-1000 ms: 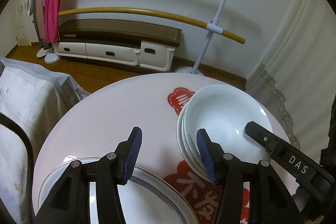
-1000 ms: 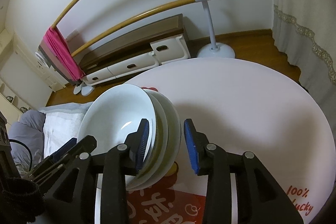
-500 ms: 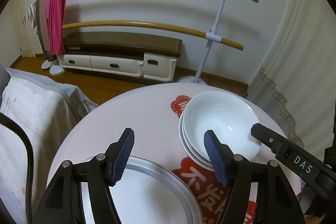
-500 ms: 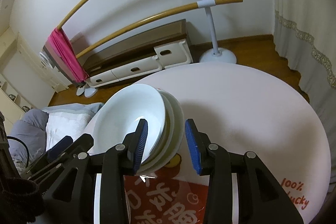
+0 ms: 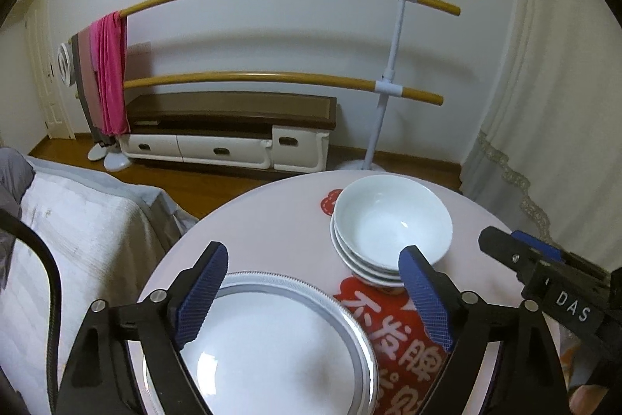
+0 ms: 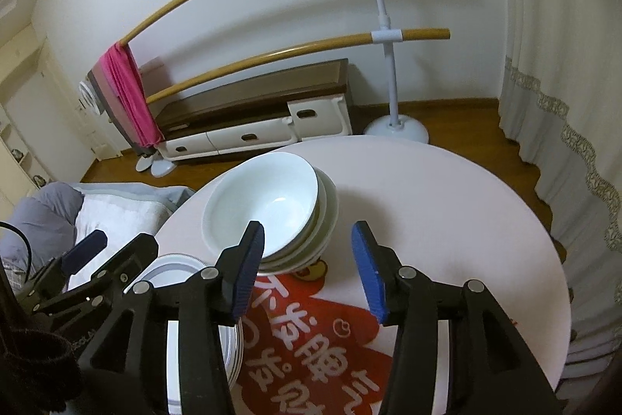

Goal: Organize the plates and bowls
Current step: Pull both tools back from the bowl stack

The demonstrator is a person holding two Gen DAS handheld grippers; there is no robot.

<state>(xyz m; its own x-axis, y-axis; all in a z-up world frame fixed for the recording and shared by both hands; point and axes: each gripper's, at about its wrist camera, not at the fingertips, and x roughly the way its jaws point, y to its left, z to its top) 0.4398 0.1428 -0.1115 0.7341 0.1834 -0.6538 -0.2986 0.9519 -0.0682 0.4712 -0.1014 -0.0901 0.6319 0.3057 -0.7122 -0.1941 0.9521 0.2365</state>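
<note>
Now | L gripper (image 5: 313,292): jaws just opening, spread, empty, above plate (image 5: 272,337) | R gripper (image 6: 307,269): jaws just opening, spread, empty, near bowl stack (image 6: 268,209) | both on desk (image 6: 447,201).

Round surface (image 6: 447,220): right half bare, wide passage there, only flat printed decal (image 6: 311,329) underfoot, no height. Bowl stack (image 6: 272,205) stands near far-left edge, tallest obstacle on surface. Plate stack (image 5: 280,329) low, near edge at left, just beside bowl stack; narrow gap between them. Left gripper (image 5: 315,294) above plate stack, jaws just opening, nothing between. Right gripper (image 6: 307,271) above decal just short of bowls, jaws just opening, empty. Bed (image 5: 77,220) close along surface's left side. Curtain (image 6: 563,104) near right edge.
</note>
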